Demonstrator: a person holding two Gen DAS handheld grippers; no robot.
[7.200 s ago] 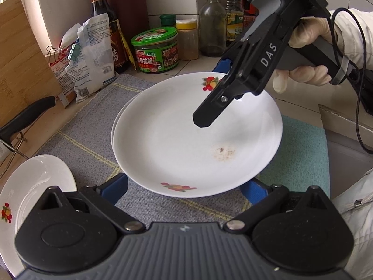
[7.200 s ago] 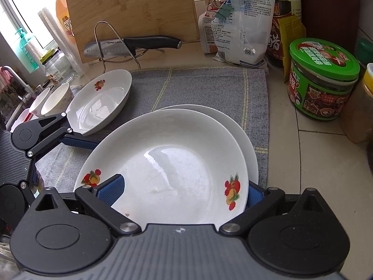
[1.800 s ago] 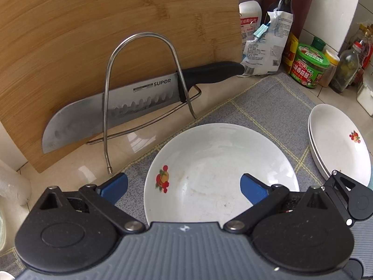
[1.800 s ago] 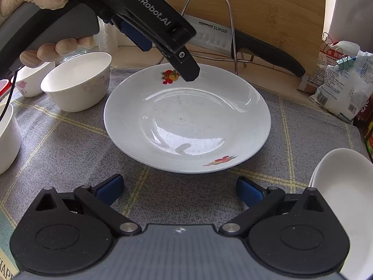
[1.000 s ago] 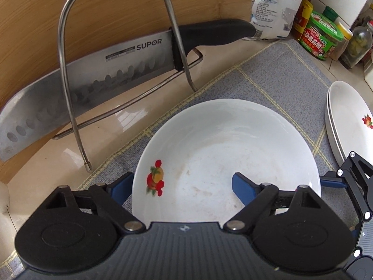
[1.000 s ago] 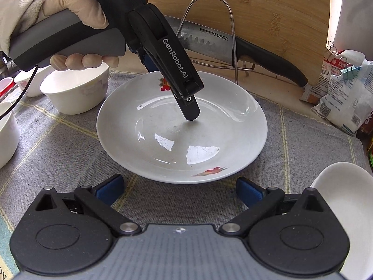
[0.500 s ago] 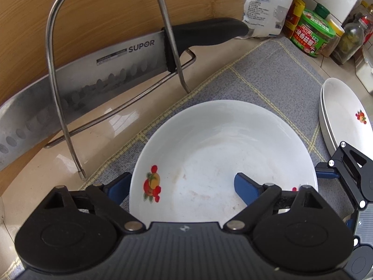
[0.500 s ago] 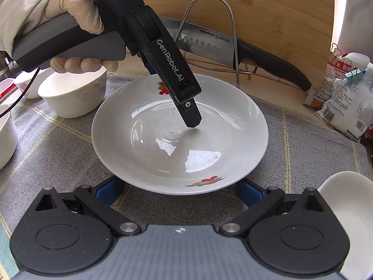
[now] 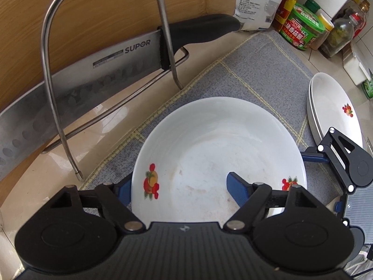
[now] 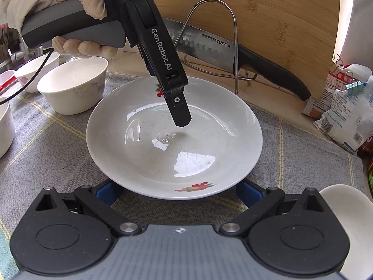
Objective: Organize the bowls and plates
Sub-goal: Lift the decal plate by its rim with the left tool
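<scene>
Where the white plate (image 9: 219,154) dips behind the left gripper's (image 9: 179,187) black body, its near edge is cut off, and the outer blue finger (image 9: 122,187) is mostly hidden under the rim. Whether that finger touches the underside cannot be told. The inner blue finger (image 9: 237,187) shows clearly, lying over the plate's inside surface. So the left jaws straddle the rim near a red fruit print, with a gap between them and no firm clamp visible.

From the right wrist view, a gloved left hand (image 10: 79,21) grips the grey handle, tilting the left gripper steeply down so one black finger points into the plate's well (image 10: 174,137).

Low and level at the opposite side sits the right gripper (image 10: 178,190). Its two blue fingers are spread wide, and the plate's near rim lies over the space between them, covering their tips.

On a grey cloth mat (image 10: 291,163) rests the plate. Two stacked plates (image 9: 335,114) lie well apart at the mat's far side, partly covered by the right gripper in the left wrist view. A white bowl (image 10: 72,84) stands beside the plate, with more bowls cut off at the frame edge. Behind, a knife (image 9: 93,70) rests in a wire stand (image 9: 51,70) against a wooden cutting board (image 10: 279,23).
</scene>
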